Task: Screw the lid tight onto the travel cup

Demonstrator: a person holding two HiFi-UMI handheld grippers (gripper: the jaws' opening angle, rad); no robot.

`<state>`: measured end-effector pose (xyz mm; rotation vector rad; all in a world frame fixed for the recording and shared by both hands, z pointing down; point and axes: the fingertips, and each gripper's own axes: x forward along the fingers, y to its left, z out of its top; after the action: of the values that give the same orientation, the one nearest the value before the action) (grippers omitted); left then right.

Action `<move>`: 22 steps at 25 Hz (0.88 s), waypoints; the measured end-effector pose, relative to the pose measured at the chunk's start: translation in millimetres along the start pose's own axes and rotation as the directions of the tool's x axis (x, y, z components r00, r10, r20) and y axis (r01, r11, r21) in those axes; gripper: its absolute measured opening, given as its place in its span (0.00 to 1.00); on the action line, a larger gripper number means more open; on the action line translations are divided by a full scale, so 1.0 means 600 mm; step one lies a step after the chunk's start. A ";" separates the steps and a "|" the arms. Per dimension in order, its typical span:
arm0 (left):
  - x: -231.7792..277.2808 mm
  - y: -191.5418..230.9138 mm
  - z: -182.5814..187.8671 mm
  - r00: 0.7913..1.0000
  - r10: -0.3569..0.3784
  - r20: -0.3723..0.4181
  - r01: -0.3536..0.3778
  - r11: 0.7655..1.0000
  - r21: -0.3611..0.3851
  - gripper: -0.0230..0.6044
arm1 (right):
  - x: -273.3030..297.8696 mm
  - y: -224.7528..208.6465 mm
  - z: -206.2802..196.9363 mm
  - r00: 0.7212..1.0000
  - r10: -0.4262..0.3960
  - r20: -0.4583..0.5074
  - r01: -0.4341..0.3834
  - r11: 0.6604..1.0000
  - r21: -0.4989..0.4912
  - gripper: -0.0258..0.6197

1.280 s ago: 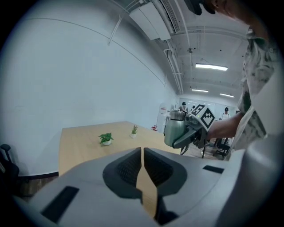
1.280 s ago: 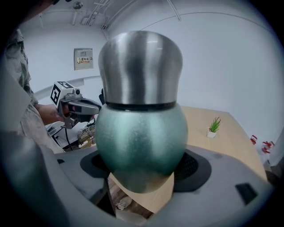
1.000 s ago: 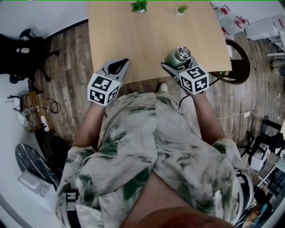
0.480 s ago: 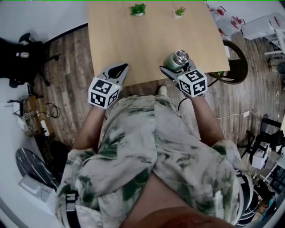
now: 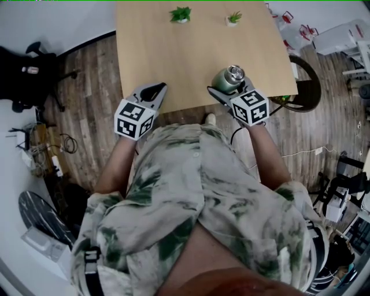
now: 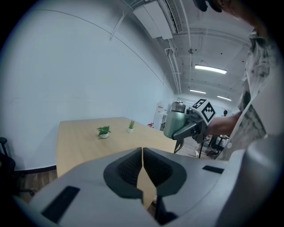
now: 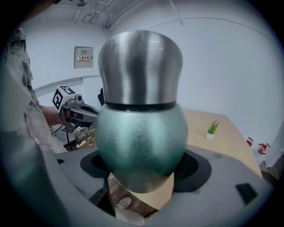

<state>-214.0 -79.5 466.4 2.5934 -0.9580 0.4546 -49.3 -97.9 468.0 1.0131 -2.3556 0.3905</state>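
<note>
One teal metal travel cup (image 5: 225,80) with its brushed-steel dome lid (image 5: 235,71) on is clamped in the right gripper (image 5: 223,88) above the light wooden table's (image 5: 191,55) near right edge. The left gripper (image 5: 151,91), near left, is clenched on nothing. Two small white pots, each holding a green plant (image 5: 181,13) (image 5: 233,18), stand at the far end

One travel cup (image 5: 222,80), one lid (image 5: 235,71), two hand-held grippers (image 5: 155,88) (image 5: 226,88), two potted plants (image 5: 181,13) (image 5: 233,18) far on one surface (image 5: 196,58).
</note>
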 end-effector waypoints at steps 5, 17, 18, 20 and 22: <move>0.001 -0.002 0.002 1.000 0.000 0.003 0.000 1.000 -0.004 0.08 | -0.002 -0.003 0.001 1.000 -0.004 0.002 0.004 1.000 -0.006 0.65; -0.005 0.002 -0.006 1.000 0.017 0.002 -0.017 1.000 -0.016 0.08 | 0.001 -0.001 -0.002 1.000 -0.001 0.001 0.001 1.000 -0.012 0.65; -0.005 0.002 -0.008 1.000 0.018 0.002 -0.018 1.000 -0.018 0.08 | 0.001 -0.001 -0.003 1.000 0.000 0.001 0.000 1.000 -0.013 0.65; -0.004 0.000 -0.011 1.000 0.019 0.003 -0.019 1.000 -0.021 0.08 | 0.003 0.000 -0.005 1.000 0.003 0.000 -0.003 1.000 -0.016 0.65; -0.003 -0.001 -0.013 1.000 0.021 0.002 -0.021 1.000 -0.023 0.08 | 0.003 -0.001 -0.007 1.000 0.007 -0.001 -0.007 1.000 -0.020 0.65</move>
<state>-216.0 -74.9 472.4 2.5667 -0.9865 0.4434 -48.3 -97.2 472.6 0.9959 -2.3576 0.3694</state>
